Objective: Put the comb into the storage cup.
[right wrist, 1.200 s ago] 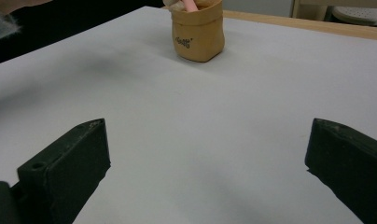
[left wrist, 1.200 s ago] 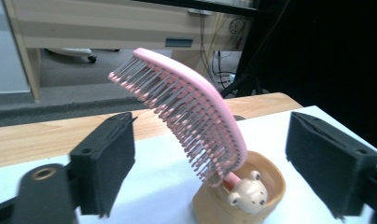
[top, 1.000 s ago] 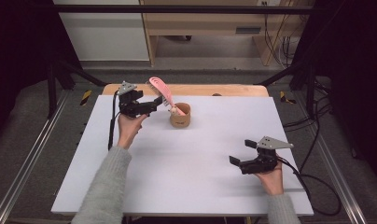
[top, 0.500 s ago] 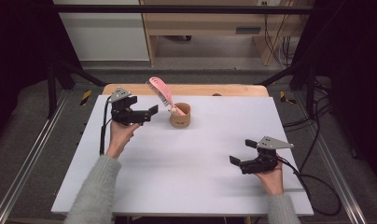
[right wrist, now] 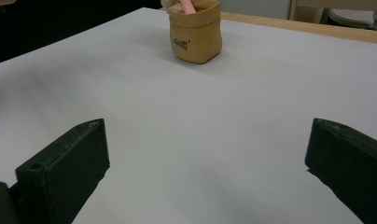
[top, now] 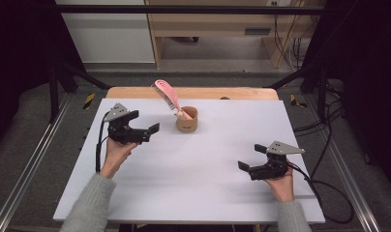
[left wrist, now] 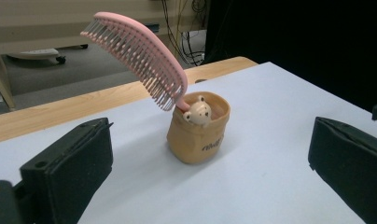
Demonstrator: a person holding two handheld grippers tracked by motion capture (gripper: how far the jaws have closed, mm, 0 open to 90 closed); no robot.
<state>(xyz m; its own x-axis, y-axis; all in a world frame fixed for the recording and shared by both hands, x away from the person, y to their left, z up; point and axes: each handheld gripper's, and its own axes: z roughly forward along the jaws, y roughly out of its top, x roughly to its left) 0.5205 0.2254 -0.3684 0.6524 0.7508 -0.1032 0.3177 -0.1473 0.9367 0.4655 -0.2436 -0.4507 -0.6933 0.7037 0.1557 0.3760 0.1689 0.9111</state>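
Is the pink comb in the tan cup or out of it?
In. The pink comb stands with its handle end inside the tan cup, leaning over the rim, teeth above. Neither hand-held gripper touches it.

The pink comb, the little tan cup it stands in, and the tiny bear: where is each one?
pink comb (left wrist: 144,56), left gripper view, on the curved spine above the teeth.
tan cup (left wrist: 198,142), left gripper view, on its front wall.
bear (left wrist: 197,112), left gripper view, on its face at the rim.

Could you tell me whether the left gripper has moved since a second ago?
Yes. The left gripper has drawn back leftward from the tan cup, leaving a wider gap.
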